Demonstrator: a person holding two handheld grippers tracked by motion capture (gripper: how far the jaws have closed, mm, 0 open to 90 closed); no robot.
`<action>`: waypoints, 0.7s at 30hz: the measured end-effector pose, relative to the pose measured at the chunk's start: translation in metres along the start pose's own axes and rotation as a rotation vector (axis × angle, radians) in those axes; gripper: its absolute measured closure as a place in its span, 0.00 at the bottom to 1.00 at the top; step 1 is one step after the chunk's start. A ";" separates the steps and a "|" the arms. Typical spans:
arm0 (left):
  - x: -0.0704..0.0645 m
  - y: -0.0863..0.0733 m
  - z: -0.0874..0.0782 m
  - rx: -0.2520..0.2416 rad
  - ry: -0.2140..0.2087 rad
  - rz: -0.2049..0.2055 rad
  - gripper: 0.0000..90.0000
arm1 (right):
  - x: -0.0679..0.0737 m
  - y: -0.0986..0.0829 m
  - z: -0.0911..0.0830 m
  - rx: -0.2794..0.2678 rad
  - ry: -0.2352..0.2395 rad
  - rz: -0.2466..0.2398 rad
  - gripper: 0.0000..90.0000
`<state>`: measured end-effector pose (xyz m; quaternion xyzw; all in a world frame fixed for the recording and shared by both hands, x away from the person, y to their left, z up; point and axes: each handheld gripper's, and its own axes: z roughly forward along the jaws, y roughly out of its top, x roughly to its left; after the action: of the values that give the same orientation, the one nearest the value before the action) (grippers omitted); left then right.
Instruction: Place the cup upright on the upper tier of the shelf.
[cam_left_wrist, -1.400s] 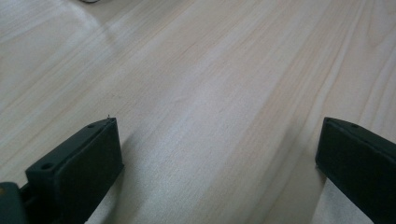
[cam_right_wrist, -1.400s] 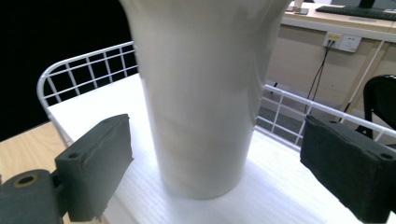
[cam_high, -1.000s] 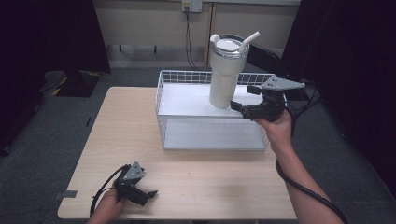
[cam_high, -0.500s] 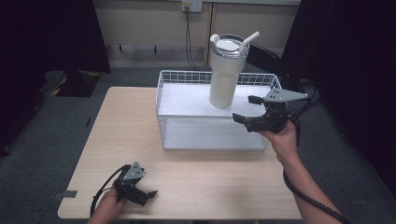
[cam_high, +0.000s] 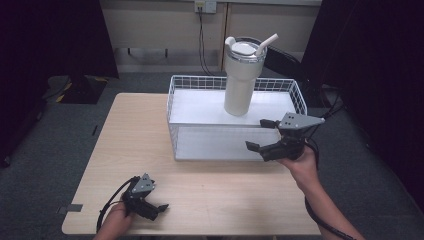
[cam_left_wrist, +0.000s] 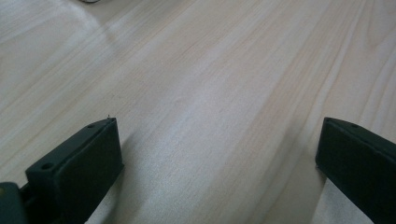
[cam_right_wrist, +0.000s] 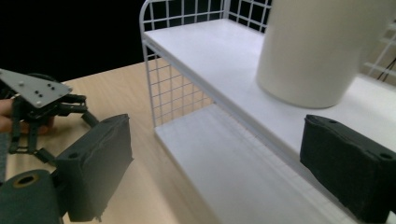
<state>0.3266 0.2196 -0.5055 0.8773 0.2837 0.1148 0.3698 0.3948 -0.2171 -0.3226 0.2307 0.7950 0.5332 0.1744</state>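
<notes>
Your right hand-held gripper (cam_high: 264, 135) hangs in the air at the right front corner of the white wire-mesh two-tier rack (cam_high: 200, 84), its jaws spread wide apart and clamped on nothing. In the right gripper view its two black jaws frame the rack's lower white shelf (cam_right_wrist: 243, 158), one jaw over the pale wooden worktop (cam_right_wrist: 135, 186) and the other in front of the upper shelf's edge; neither touches the rack.

Your left hand-held gripper (cam_high: 159, 209) sits low at the front left of the worktop (cam_high: 135, 135), well apart from the rack. Its jaws are also wide open and empty; in the left gripper view they stand far apart with bare wood grain (cam_left_wrist: 210, 102) between them, close above or on the surface, though you cannot tell which. A black cable (cam_high: 107, 205) loops from it towards the worktop's edge. The right gripper view catches this gripper (cam_right_wrist: 42, 105) farther off, with its grey three-cornered plate on top.

The tall cream-white insulated tumbler (cam_high: 240, 80) with a lid and an angled straw (cam_high: 266, 42) stands upright on the rack's upper shelf, towards the right rear, just beyond your right hand-held gripper. Its smooth lower body (cam_right_wrist: 317, 46) shows close behind the right jaw, and nothing stands between the jaws and it.

No label or writing can be read on the tumbler or the rack.

Around the worktop lies grey carpet (cam_high: 50, 150), with a cable (cam_high: 202, 45) hanging from a wall socket behind.
</notes>
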 end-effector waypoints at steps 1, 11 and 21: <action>0.000 0.000 0.000 0.000 0.000 0.000 0.00 | 0.000 0.000 0.000 0.000 0.000 0.000 0.10; 0.000 0.000 0.000 0.000 0.000 0.000 0.00 | 0.014 -0.039 0.014 0.029 0.052 0.022 0.10; 0.000 0.000 0.000 -0.001 0.000 0.000 0.00 | 0.027 -0.101 0.031 0.066 0.106 0.091 0.10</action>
<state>0.3266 0.2195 -0.5055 0.8771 0.2838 0.1148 0.3702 0.3705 -0.2113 -0.4287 0.2437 0.8090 0.5256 0.0996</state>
